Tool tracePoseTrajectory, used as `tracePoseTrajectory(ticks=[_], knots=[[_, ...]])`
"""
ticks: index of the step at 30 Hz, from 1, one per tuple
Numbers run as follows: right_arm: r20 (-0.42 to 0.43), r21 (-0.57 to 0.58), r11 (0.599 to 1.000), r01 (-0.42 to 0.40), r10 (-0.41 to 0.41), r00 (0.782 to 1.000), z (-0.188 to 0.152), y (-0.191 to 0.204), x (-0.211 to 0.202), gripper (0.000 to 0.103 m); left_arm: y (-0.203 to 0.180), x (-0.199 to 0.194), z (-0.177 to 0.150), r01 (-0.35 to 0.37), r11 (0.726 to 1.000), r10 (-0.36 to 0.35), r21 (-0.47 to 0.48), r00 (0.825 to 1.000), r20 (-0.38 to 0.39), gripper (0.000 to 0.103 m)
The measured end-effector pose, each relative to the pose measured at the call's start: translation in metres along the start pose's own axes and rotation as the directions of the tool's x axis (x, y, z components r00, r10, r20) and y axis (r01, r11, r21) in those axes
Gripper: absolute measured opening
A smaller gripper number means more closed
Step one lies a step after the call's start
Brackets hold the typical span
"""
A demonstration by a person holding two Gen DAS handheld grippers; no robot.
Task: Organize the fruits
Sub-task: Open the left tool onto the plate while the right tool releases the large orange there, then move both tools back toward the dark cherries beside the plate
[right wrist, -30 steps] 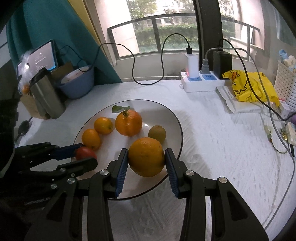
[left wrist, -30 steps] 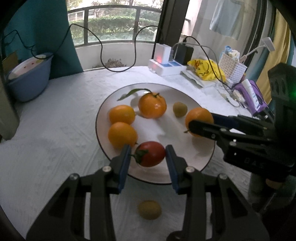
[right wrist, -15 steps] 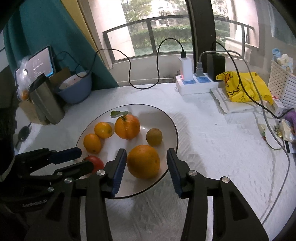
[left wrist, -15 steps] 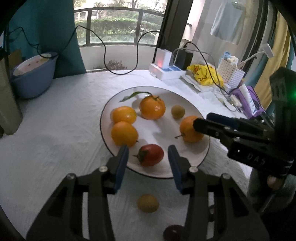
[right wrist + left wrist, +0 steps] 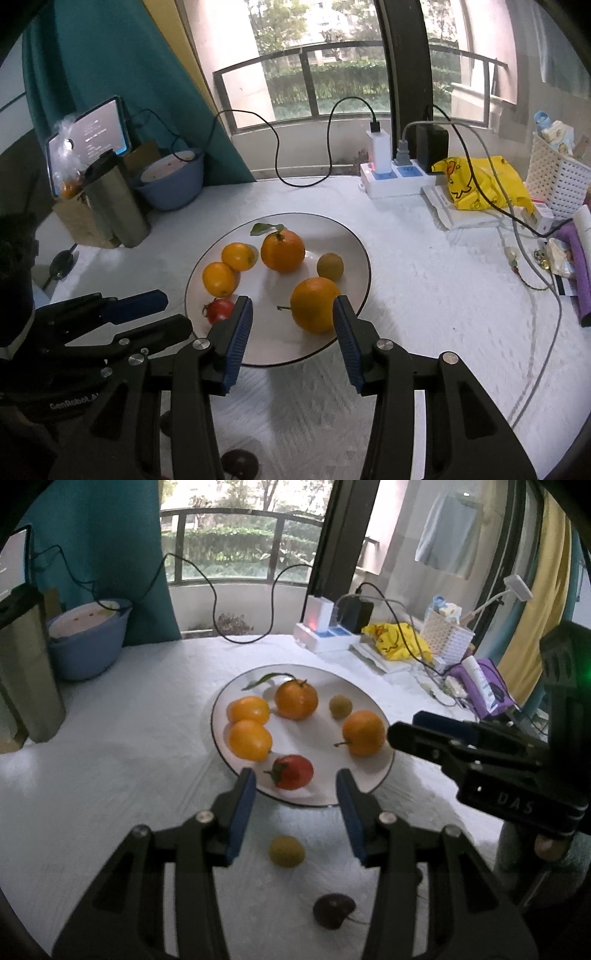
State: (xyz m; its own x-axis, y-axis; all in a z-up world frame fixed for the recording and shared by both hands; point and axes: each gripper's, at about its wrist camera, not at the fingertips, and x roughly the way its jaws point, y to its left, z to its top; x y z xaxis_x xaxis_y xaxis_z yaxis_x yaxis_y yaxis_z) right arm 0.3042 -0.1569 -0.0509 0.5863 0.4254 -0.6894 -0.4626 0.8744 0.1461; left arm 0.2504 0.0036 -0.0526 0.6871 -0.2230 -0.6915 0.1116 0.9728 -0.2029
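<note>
Below the left gripper [image 5: 295,808], a dark round fruit [image 5: 334,910] on the white cloth is too blurred to name, and the right gripper's arm hides the plate's [image 5: 354,240] near left rim. The left fingers are spread wide and empty, the red tomato [image 5: 291,771] lying on the plate just beyond their tips and a small yellow-green fruit [image 5: 286,851] on the cloth between them. The right gripper [image 5: 293,323] is likewise spread and holds nothing, the big orange [image 5: 314,304] just ahead, near its right finger.
</note>
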Motion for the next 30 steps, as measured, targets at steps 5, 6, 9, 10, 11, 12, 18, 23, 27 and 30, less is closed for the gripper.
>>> tracePoseTrajectory(ticks=[5,6,9,10,11,12,18,23,27,30], knots=[[0.01,-0.001,1.0,0.002,-0.002,1.0,-0.005,0.005,-0.012,0.048,-0.003,-0.014,-0.007,-0.001,1.0,0.001,0.005,1.0,0.014,0.047],[0.012,-0.001,1.0,0.004,-0.004,1.0,-0.007,0.006,-0.015,0.048,-0.004,-0.017,-0.008,0.0,1.0,0.0,0.006,1.0,0.016,0.047],[0.015,-0.002,1.0,0.005,-0.005,1.0,-0.012,0.008,-0.022,0.048,-0.006,-0.024,-0.012,-0.001,1.0,0.001,0.006,1.0,0.022,0.047],[0.016,-0.003,1.0,0.005,-0.005,1.0,-0.013,0.009,-0.023,0.048,-0.007,-0.026,-0.014,-0.001,1.0,0.001,0.006,1.0,0.023,0.047],[0.016,-0.004,1.0,0.006,-0.005,1.0,-0.015,0.01,-0.026,0.048,-0.008,-0.028,-0.015,-0.001,1.0,0.001,0.006,1.0,0.024,0.047],[0.016,-0.005,1.0,0.006,-0.006,1.0,-0.016,0.011,-0.027,0.048,-0.008,-0.03,-0.017,-0.001,1.0,0.0,0.006,1.0,0.025,0.047],[0.021,-0.009,1.0,0.012,-0.012,1.0,-0.026,0.015,-0.04,0.048,-0.013,-0.038,-0.027,0.004,1.0,-0.004,0.005,1.0,0.029,0.047],[0.018,-0.012,1.0,0.014,-0.013,1.0,-0.036,0.018,-0.047,0.048,-0.016,-0.045,-0.04,0.009,1.0,-0.009,-0.001,1.0,0.029,0.047],[0.005,-0.012,1.0,0.014,-0.014,1.0,-0.047,0.021,-0.049,0.048,-0.019,-0.046,-0.05,0.016,1.0,-0.015,-0.002,1.0,0.017,0.048],[-0.007,-0.011,1.0,0.013,-0.013,1.0,-0.055,0.022,-0.05,0.048,-0.022,-0.047,-0.058,0.026,1.0,-0.026,0.002,1.0,0.01,0.048]])
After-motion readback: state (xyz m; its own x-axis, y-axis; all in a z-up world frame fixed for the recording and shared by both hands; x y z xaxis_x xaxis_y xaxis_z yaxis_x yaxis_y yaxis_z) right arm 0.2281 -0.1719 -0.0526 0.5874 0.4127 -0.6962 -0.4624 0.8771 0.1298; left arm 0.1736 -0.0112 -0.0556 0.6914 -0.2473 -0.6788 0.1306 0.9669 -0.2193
